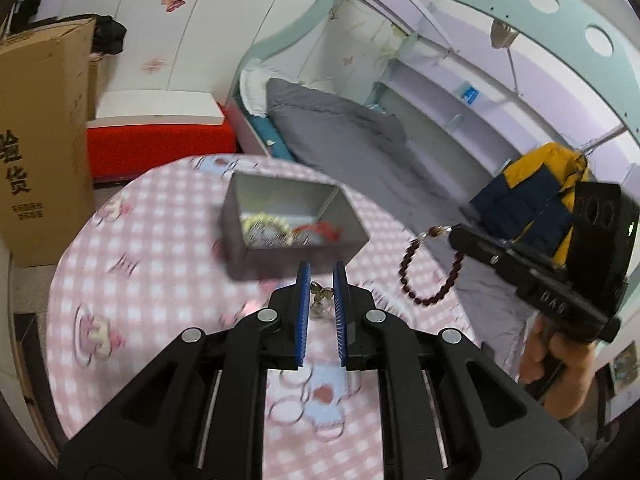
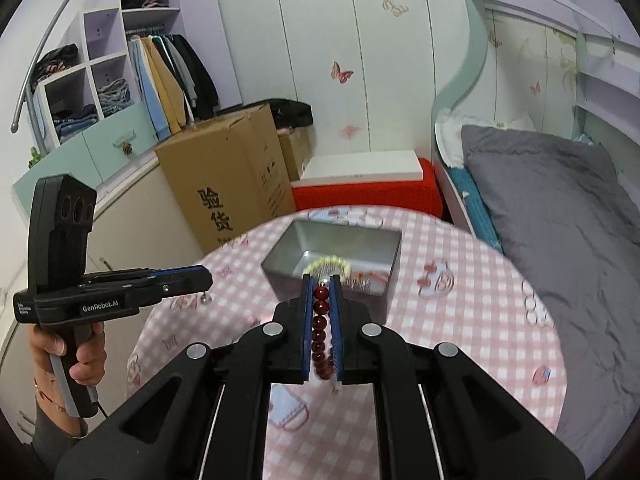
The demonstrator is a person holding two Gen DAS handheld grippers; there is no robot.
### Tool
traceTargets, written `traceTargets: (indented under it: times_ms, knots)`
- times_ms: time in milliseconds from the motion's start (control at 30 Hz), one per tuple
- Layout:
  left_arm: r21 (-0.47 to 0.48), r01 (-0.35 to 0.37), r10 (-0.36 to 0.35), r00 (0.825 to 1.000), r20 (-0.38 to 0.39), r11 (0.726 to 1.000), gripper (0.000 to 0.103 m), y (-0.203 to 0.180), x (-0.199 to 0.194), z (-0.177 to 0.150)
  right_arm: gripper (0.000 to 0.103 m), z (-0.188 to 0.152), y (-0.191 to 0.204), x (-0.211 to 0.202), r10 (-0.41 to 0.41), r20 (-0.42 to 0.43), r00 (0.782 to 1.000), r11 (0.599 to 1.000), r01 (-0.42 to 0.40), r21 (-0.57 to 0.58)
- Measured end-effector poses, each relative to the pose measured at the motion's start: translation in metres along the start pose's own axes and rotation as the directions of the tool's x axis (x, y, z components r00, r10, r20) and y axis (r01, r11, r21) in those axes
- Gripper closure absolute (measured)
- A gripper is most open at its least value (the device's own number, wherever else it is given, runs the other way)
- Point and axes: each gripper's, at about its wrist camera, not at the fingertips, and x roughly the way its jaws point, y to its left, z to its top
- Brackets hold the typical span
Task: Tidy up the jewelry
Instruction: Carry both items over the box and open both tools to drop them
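Observation:
My left gripper (image 1: pixel 322 270) is shut on a small bronze butterfly-shaped charm (image 1: pixel 320 294), held above the round table (image 1: pixel 140 280). From the right wrist view, the left gripper (image 2: pixel 206 278) shows at the left with the small charm (image 2: pixel 205 299) dangling under its tip. My right gripper (image 2: pixel 320 280) is shut on a dark red bead bracelet (image 2: pixel 320 322). In the left wrist view the bracelet (image 1: pixel 430 276) hangs as a loop from the right gripper (image 1: pixel 452 234). A grey metal box (image 1: pixel 280 180) (image 2: pixel 348 228) lies on the table beyond both grippers, holding a pearl bracelet (image 2: pixel 328 263) and a red item (image 1: pixel 320 230).
The table wears a pink checked cloth (image 2: pixel 460 320). Behind it stand a tall cardboard box (image 2: pixel 224 184) and a red bench (image 2: pixel 360 196) with a white board on top. A bed with a grey quilt (image 2: pixel 560 220) runs along the right. A person's hand (image 2: pixel 80 356) grips the left handle.

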Motion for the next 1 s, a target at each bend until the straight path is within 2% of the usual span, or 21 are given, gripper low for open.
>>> traceTargets:
  times_ms: [233, 467, 733, 1000]
  knots:
    - [-0.014, -0.037, 0.036, 0.999, -0.039, 0.999, 0.091, 0.004, 0.039, 0.037, 0.097, 0.026, -0.008, 0.018, -0.015, 0.04, 0.999, 1.0, 0.015, 0.007]
    - [0.004, -0.084, 0.084, 0.992, -0.09, 0.996, 0.091, 0.012, 0.076, 0.053, 0.097, 0.034, -0.015, 0.054, -0.019, 0.021, 1.0, 1.0, 0.019, 0.012]
    - [0.023, -0.133, 0.134, 0.977, -0.164, 0.991, 0.091, 0.021, 0.111, 0.049, 0.097, 0.022, -0.028, 0.089, -0.011, -0.041, 0.999, 0.999, 0.013, 0.041]
    - [0.011, -0.154, 0.153, 0.968, -0.197, 0.988, 0.09, 0.026, 0.12, 0.046, 0.097, 0.018, -0.033, 0.098, -0.007, -0.072, 0.997, 0.998, 0.011, 0.059]
